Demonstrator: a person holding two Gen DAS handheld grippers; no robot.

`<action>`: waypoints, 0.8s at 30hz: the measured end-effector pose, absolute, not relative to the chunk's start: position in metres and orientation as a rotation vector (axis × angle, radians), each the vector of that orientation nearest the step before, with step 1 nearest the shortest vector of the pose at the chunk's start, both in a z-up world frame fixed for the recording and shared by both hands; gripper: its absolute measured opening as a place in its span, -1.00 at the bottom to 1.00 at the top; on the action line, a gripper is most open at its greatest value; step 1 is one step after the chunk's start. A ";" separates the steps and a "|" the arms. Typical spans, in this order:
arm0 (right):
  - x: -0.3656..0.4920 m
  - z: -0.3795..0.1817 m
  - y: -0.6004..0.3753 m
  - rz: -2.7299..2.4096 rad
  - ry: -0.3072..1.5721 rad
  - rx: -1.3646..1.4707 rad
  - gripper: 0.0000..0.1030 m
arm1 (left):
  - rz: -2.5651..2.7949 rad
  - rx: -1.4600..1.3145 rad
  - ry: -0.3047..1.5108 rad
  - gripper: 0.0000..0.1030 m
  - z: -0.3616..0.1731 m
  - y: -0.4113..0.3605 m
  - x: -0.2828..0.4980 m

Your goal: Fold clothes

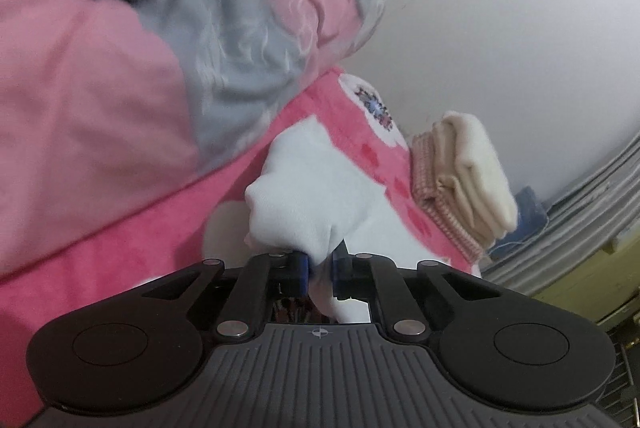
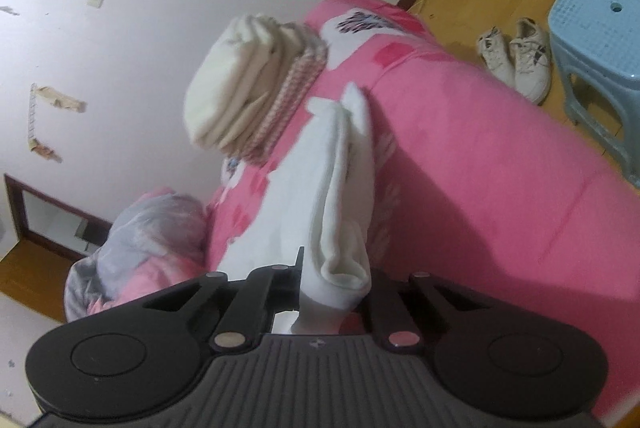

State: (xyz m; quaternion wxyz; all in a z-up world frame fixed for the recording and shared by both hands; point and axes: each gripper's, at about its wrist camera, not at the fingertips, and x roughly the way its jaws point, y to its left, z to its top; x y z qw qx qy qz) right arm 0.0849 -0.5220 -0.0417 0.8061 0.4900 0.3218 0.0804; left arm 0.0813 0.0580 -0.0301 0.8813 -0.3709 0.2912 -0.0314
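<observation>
White garment (image 1: pixel 304 195) pinched in both my left gripper (image 1: pixel 320 268) and right gripper (image 2: pixel 334 288); next, fold toward twelve o'clock

- No words, brand names, labels or numbers can be read anywhere in either wrist view; both pictures are too blurred.

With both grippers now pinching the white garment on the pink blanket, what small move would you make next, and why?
Probably lift both ends a little and draw them apart. The left gripper and right gripper are each shut on the white garment, which lies bunched and creased on the pink blanket; it needs spreading flat before folding.
</observation>
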 end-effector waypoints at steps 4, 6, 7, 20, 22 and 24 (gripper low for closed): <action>0.045 -0.035 -0.519 0.211 0.725 1.066 -0.88 | -0.088 -0.712 0.667 -0.85 -0.011 0.074 0.043; 0.021 -0.035 -0.518 0.220 0.767 1.081 -0.88 | -0.095 -0.677 0.711 -0.85 -0.006 0.083 0.022; 0.008 -0.037 -0.518 0.220 0.791 1.099 -0.88 | -0.093 -0.670 0.743 -0.85 -0.003 0.087 0.010; -0.064 -0.043 -0.517 0.176 1.049 0.908 -0.37 | -0.057 -0.431 1.156 -0.32 -0.024 0.097 -0.017; -0.068 -0.017 -0.518 0.185 1.043 0.762 -0.31 | -0.052 -0.406 1.178 -0.28 -0.003 0.103 -0.016; -0.075 0.014 -0.514 0.227 1.001 0.602 -0.31 | -0.036 -0.367 1.163 -0.27 0.020 0.110 -0.018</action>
